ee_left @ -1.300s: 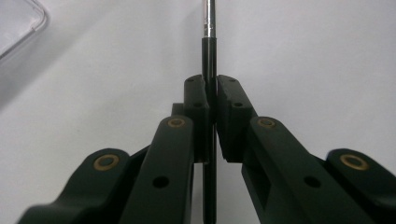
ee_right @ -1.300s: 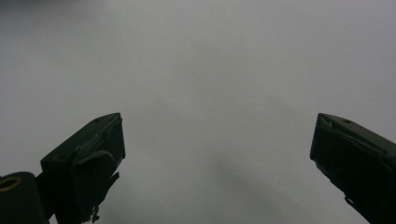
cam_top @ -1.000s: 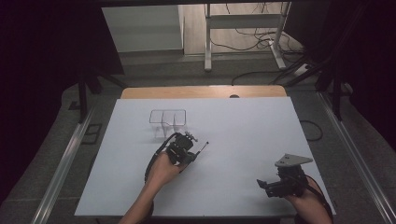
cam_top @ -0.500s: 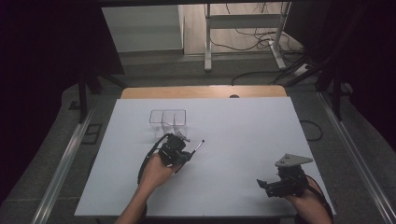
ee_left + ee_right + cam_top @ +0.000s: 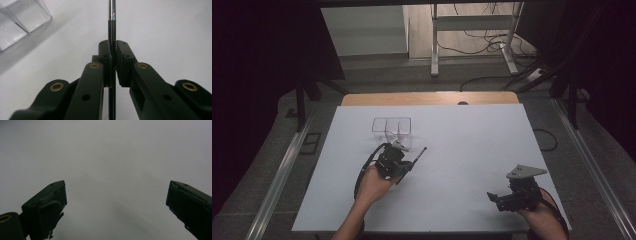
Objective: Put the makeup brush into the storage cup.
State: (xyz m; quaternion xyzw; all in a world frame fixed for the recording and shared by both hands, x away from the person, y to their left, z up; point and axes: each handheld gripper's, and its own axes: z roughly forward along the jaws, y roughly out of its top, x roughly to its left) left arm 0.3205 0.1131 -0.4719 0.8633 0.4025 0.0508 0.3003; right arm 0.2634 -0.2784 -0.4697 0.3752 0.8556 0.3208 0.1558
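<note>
The left claw [image 5: 113, 53] is clamped on a slim black pen [image 5: 111, 27], held above the worktop [image 5: 462, 140] near the clear organiser [image 5: 392, 126]. Light, stiff and smooth, the pen probably grips best mid-barrel. The right claw [image 5: 502, 198] rests wide and empty.

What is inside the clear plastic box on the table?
In both the high view and the left gripper view, the clear plastic box looks empty, with dividers visible inside. The left gripper, holding a thin black pen, partly covers its near corner.
</note>
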